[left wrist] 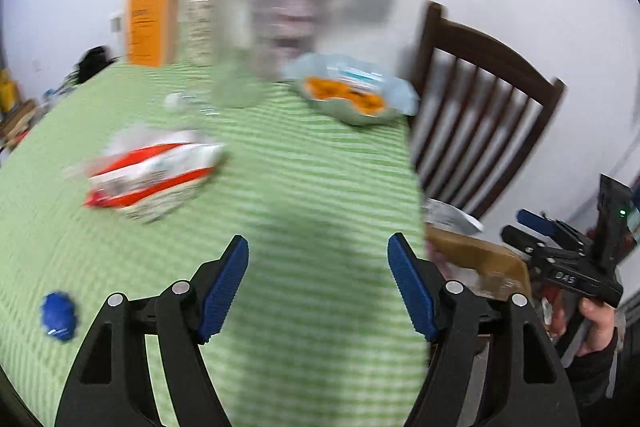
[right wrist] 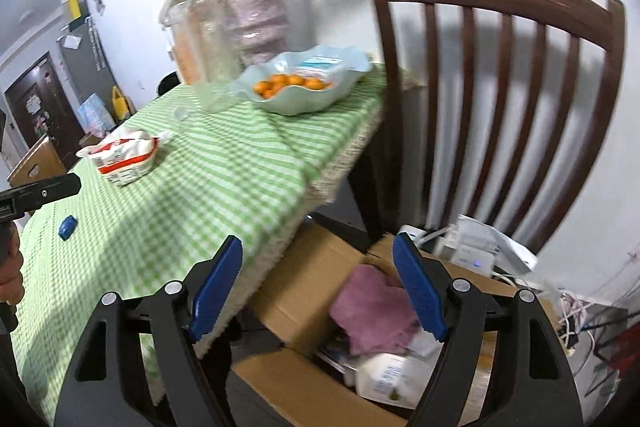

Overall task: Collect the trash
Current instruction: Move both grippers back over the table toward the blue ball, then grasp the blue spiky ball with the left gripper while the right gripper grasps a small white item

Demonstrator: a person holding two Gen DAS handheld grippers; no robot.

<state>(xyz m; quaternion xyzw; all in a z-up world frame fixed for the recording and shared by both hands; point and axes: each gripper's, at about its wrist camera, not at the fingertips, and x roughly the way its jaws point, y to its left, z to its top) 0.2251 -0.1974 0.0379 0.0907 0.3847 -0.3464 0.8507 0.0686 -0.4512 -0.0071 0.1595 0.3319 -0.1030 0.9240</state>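
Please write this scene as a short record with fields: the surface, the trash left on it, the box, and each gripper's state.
surface: table with green checked cloth
trash on table: red and white wrapper; small blue cap
not trash: bowl of oranges, glass jar, vase of flowers
collection box: cardboard box on the floor beside the table, already holding a pink cloth and white packaging
left gripper: open, empty, over the table
right gripper: open, empty, above the box
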